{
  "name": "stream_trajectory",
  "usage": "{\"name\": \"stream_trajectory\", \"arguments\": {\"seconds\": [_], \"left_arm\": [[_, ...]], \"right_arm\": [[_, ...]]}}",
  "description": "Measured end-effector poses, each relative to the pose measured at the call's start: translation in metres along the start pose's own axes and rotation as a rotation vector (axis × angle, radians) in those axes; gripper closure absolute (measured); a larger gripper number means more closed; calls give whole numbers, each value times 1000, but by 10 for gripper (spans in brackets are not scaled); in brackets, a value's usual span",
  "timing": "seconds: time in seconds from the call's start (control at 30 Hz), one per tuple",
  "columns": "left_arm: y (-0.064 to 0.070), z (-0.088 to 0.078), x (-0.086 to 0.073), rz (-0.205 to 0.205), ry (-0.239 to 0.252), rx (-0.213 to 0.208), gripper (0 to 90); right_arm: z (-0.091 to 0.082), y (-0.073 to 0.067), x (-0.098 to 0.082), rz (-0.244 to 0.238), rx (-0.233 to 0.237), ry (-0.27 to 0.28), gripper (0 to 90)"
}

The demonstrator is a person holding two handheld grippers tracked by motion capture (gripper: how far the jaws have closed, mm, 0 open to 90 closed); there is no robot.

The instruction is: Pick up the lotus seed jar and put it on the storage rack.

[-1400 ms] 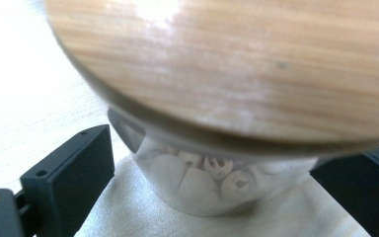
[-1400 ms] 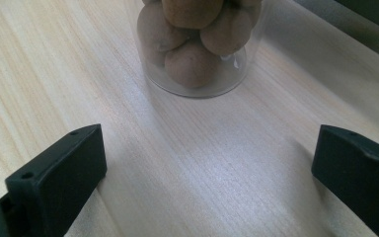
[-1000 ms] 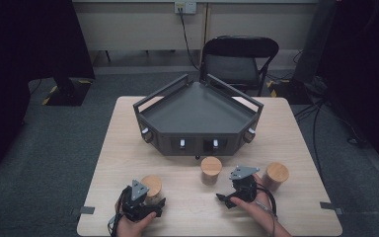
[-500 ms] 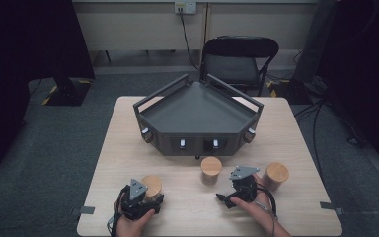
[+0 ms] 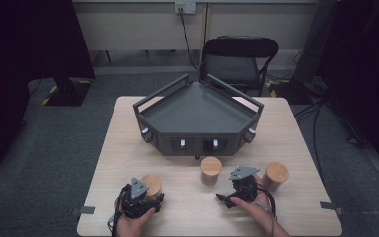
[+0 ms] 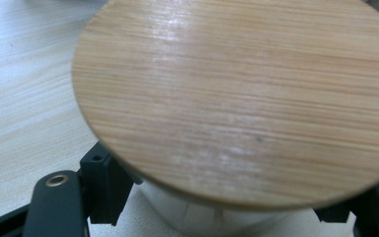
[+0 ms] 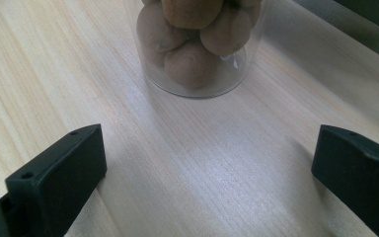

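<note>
Jaws of the left gripper (image 5: 139, 193) have just closed on the near-left jar (image 5: 152, 183), pinching its clear body just under the bamboo lid (image 6: 242, 98), so this upright jar sits squarely between them at the table's (image 5: 296, 148) near-left edge. Farther out, the right gripper (image 7: 207, 177) rests with jaws spread wide and nothing between them; the middle jar (image 7: 197, 44), filled with round brown pieces, stands straight ahead of it, apart, with the grey tray (image 5: 197, 111) beyond.
</note>
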State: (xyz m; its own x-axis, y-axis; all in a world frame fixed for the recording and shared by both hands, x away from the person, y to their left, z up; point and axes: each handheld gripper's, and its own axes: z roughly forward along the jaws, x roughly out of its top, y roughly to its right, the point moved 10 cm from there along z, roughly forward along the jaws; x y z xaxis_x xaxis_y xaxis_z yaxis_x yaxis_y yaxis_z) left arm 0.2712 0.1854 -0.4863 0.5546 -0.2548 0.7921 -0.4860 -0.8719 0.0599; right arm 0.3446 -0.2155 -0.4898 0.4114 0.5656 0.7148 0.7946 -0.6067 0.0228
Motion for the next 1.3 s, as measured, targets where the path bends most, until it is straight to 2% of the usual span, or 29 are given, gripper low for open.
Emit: {"name": "stream_trajectory", "arguments": {"seconds": [0.23,0.47,0.57,0.9,1.1,1.3], "left_arm": [[0,-4,7,5,9,1,252],[-1,-6,18,3,7,-17,252],[-1,-7,24,17,-1,-26,252],[-4,-16,51,39,19,-44,252],[-3,-17,64,39,23,-54,251],[-4,-15,75,58,11,-62,251]], "right_arm": [[0,0,0,1,0,0,0],[0,0,0,1,0,0,0],[0,0,0,1,-1,0,0],[0,0,0,3,-2,0,0],[0,-1,0,5,-4,0,0],[0,-1,0,5,-5,0,0]]}}
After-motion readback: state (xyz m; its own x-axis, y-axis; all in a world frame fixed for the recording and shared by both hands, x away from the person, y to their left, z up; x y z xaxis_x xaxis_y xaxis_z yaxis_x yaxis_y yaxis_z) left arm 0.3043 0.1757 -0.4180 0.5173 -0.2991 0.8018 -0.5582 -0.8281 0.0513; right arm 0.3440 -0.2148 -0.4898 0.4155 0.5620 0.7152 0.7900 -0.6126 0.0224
